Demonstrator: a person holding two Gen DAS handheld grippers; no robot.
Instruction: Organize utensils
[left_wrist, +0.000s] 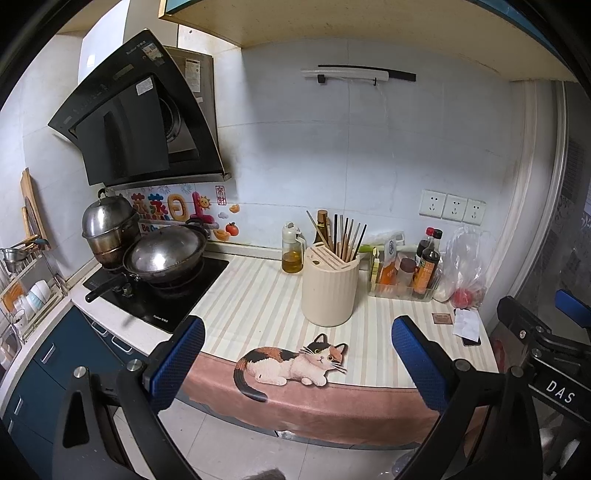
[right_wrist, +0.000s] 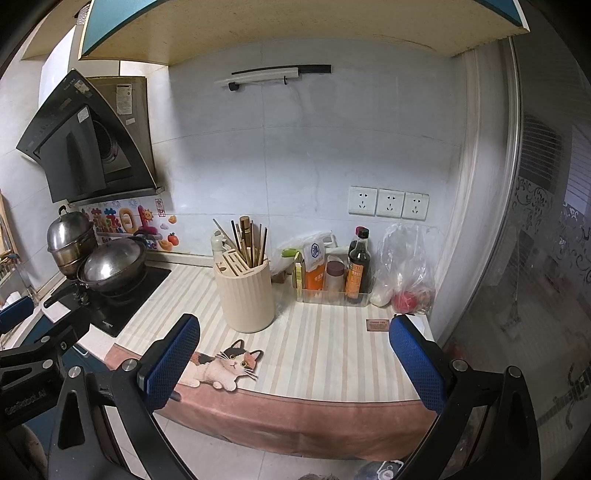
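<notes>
A cream ribbed utensil holder stands on the striped counter mat, with several chopsticks upright in it. It also shows in the right wrist view, with its chopsticks. My left gripper is open and empty, held in front of the counter edge. My right gripper is open and empty too, beside the left one. Its body shows at the right of the left wrist view.
A stove with a wok and a steel pot is at left, below a range hood. An oil bottle, a tray of sauce bottles, a plastic bag and a phone stand on the counter. A dish rack is far left.
</notes>
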